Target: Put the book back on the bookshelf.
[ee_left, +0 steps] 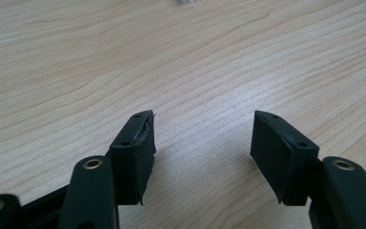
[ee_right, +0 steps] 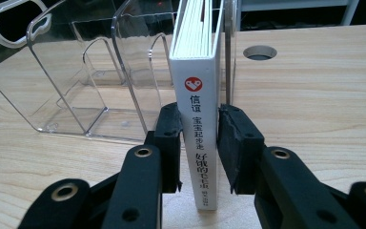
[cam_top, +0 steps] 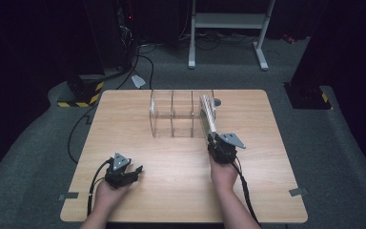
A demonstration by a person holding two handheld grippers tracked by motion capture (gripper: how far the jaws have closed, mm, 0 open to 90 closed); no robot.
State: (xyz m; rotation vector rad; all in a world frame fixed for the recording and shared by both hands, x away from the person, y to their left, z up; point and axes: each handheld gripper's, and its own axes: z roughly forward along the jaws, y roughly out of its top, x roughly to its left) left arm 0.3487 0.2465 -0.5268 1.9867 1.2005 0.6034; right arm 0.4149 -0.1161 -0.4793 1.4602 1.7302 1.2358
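Right gripper view puts the right gripper [ee_right: 199, 148] at the lower centre of the frame, its two black jaws closed on the spine of a white book [ee_right: 201, 124] that stands upright between them; both pads press the covers on either side of the printed characters. The book's upper part sits in the rightmost slot of a clear acrylic rack [ee_right: 76, 95], whose curved dividers spread toward the upper left of that frame. A round hole in the table [ee_right: 259, 52] shows at the upper right.

In the high view the same gripper [cam_top: 215, 141] is right of centre, with the book [cam_top: 208, 114] leaning up from it into the right end of the rack [cam_top: 171, 114] at mid-frame on the wooden table [cam_top: 124, 119].

Left gripper view shows the left gripper [ee_left: 202, 138] with its jaws partly apart over bare wood, nothing between them. In the high view it [cam_top: 136, 170] rests at the lower left, well apart from the rack.
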